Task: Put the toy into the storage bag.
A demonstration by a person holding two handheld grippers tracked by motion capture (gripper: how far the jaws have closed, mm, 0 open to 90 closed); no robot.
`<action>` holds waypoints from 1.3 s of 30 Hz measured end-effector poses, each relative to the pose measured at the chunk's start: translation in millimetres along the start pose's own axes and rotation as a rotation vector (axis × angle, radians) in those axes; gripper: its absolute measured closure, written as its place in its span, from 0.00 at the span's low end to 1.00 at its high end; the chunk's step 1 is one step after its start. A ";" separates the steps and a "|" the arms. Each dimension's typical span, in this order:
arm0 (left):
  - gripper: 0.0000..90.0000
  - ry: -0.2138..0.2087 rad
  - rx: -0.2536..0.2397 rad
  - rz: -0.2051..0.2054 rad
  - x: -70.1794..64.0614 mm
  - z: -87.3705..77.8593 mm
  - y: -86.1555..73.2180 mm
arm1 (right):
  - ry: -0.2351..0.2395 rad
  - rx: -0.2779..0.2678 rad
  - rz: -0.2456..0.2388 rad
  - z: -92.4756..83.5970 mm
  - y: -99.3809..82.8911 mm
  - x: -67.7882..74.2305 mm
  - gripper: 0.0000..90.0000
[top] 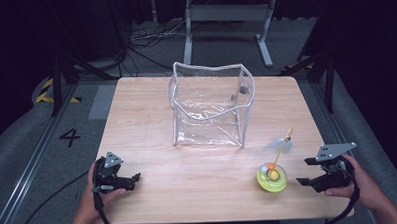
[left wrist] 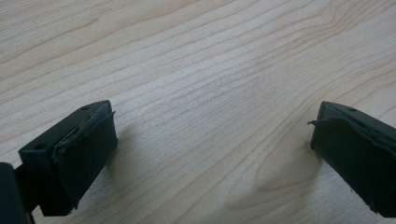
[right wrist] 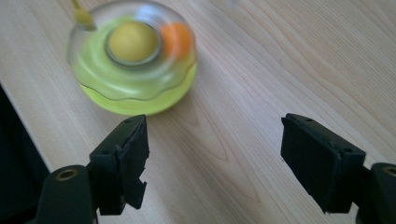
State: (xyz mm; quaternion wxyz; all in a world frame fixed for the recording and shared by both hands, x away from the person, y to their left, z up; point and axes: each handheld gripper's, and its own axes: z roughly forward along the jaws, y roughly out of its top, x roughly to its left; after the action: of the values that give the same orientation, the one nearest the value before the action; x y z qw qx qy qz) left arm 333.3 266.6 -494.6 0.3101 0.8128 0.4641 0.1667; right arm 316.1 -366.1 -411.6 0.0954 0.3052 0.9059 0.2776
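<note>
The right gripper (top: 302, 171) sits at the lower right of the high view, held in a hand (top: 361, 184). Its two black jaws are apart and nothing is between them. Just to its left in that view is a round yellow-green toy (top: 272, 178). The toy stands on the wooden table (top: 152, 128) and does not touch the gripper. It has a clear top with a yellow ball (top: 273, 174) and an orange ball (top: 270, 166) inside. A thin yellow stick (top: 283, 144) pokes up from it and leans toward the upper right, with a blurry, light thing (top: 277, 144) on it.

In the right gripper view the toy (right wrist: 133, 70) is at the upper left, a bit blurry. It lies just past the tip of the left jaw, not between the two jaws. Bare wood shows in the gap between them.

The left gripper (top: 134, 179) is at the lower left of the high view, held in the other hand (top: 92, 196). It lies low by the table edge. In the left gripper view its jaws are wide apart, with bare wood between them.

A clear plastic bag (top: 211, 104) with a white rim stands open in the upper middle of the high view, well apart from both grippers and from the toy.
</note>
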 end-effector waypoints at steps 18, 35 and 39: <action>0.01 -0.002 0.004 -0.005 -0.4 -0.9 -0.7 | 0.054 0.084 -0.135 -14.7 65.5 35.9 0.33; 0.01 0.006 0.001 -0.003 -0.7 -1.1 -1.2 | 0.088 0.111 -0.197 -18.9 109.9 56.2 0.44; 0.01 0.006 -0.001 -0.005 -0.9 -1.1 -1.2 | 0.088 0.123 -0.207 -17.3 118.4 59.2 0.47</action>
State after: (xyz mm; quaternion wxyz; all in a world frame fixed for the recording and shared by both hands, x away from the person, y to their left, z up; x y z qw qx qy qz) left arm 331.5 266.7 -494.6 0.3095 0.8110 0.4671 0.1684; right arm 322.3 -259.8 -331.0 0.0647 0.2027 0.9513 0.2231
